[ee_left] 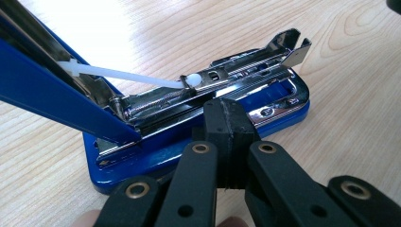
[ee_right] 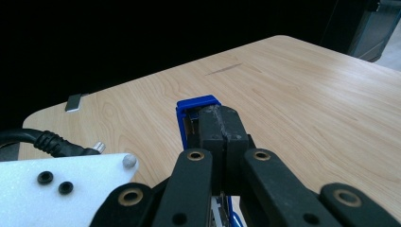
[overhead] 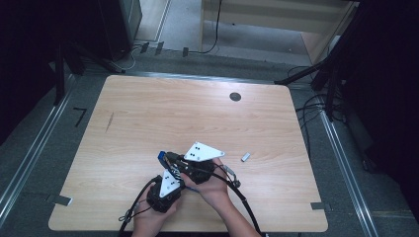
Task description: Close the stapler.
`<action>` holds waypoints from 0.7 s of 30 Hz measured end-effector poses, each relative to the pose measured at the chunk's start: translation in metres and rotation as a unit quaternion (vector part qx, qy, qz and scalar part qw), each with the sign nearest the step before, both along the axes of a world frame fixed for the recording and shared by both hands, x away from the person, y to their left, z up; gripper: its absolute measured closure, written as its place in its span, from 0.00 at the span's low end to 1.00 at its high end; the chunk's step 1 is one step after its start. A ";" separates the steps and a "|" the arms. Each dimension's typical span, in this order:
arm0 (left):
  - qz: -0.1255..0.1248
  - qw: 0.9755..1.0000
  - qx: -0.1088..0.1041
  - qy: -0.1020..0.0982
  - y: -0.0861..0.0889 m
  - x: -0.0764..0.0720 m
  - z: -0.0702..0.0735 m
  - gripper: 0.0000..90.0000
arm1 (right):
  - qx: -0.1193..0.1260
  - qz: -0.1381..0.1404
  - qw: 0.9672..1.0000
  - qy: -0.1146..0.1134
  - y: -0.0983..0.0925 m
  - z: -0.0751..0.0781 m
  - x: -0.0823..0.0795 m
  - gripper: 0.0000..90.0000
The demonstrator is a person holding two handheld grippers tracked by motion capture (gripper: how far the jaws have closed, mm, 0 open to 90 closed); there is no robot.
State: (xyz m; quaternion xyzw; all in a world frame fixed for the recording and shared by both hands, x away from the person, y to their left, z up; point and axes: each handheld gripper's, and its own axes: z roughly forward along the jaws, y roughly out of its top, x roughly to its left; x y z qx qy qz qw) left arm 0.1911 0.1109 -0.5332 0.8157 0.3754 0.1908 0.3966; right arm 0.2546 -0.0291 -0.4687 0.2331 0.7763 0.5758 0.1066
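My stapler [ee_left: 198,118] has a glossy blue plastic base and cover around a bright, polished metal magazine, with a smooth white plastic rod above it. The worktop [ee_left: 359,94] is pale wood-grain laminate with a faint sheen. My left gripper [ee_left: 226,137] is matt black plastic with brass-coloured rivets.
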 end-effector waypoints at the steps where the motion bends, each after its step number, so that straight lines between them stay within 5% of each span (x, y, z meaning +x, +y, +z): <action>1: 0.000 1.000 0.000 0.000 0.000 0.000 0.000 1.00 | 0.001 0.000 1.000 0.000 0.000 0.000 0.000 1.00; 21: -0.001 1.000 0.000 0.000 0.000 0.000 0.000 1.00 | -0.031 0.020 0.999 0.010 0.011 -0.016 0.008 1.00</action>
